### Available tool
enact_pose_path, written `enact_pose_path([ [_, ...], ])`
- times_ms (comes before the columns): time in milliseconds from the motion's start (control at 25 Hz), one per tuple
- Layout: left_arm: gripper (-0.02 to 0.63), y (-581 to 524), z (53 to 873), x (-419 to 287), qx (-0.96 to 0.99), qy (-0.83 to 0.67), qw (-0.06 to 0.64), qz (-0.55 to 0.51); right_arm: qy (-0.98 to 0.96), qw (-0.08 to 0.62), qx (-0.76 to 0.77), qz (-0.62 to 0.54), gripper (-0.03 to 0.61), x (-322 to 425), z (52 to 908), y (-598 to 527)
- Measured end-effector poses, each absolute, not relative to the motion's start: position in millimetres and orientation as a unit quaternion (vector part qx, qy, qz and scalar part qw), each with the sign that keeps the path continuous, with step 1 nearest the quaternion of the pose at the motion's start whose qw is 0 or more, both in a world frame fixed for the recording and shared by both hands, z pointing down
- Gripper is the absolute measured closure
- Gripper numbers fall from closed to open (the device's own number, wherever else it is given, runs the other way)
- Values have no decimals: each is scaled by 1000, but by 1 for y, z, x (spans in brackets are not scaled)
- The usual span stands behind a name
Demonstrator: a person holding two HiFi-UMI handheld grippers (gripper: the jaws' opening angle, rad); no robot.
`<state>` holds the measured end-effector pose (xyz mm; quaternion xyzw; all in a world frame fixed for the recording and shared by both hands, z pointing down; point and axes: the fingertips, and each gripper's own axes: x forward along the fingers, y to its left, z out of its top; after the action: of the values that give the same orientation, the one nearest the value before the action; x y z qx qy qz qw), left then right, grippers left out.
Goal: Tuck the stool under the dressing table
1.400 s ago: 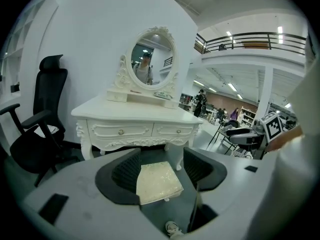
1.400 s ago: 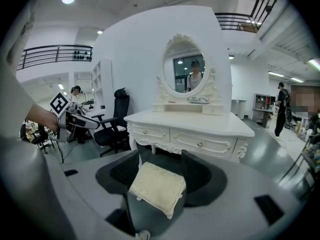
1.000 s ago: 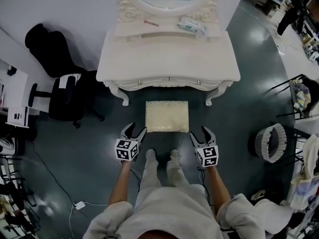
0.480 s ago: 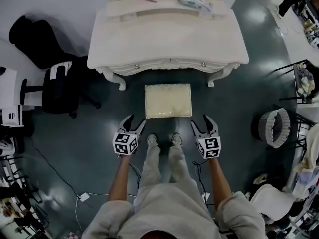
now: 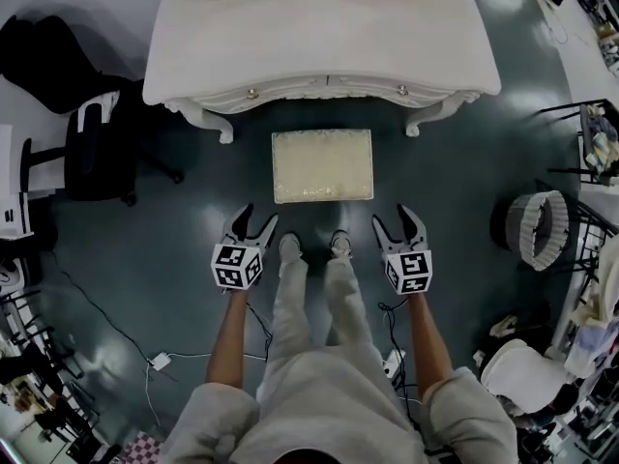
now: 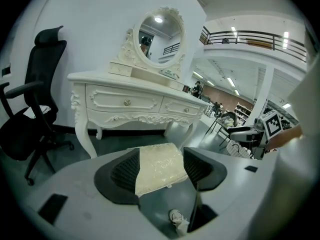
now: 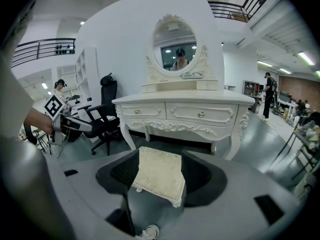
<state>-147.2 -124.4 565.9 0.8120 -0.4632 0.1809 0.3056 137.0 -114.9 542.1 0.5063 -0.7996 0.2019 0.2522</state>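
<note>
Both empty here: left tongs [image 5: 256, 217] and right tongs [image 5: 395, 218] each gape wide, nothing but air between the jaws. My shoes [image 5: 311, 246] sit between the two. Just ahead, centred between the tongs, the stool [image 5: 322, 165] stands on the floor with its cream padded top up, clear of both and not yet tucked in. Beyond it is the counter [image 5: 319, 37], its knee gap straight past the stool. My read: the cushion is soft and will squash, the frame beneath is stiff, and the whole thing is probably light and ready to slide on this smooth floor. I'd pinch the near rim at each corner, below the padding, and push evenly.
</note>
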Motion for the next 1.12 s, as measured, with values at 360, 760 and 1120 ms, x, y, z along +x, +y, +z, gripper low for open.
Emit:
enact_pose_path([
  [360, 356, -119, 617, -139, 809, -454, 319, 193, -793, 264, 503, 222, 328, 141, 593, -111],
  [760, 356, -106, 678, -141, 802, -448, 334, 210, -784, 276, 500, 241, 327, 147, 657, -100],
  [1120, 356, -103, 739, -141, 794, -451, 347, 216, -776, 289, 500, 254, 327, 156, 717, -95],
])
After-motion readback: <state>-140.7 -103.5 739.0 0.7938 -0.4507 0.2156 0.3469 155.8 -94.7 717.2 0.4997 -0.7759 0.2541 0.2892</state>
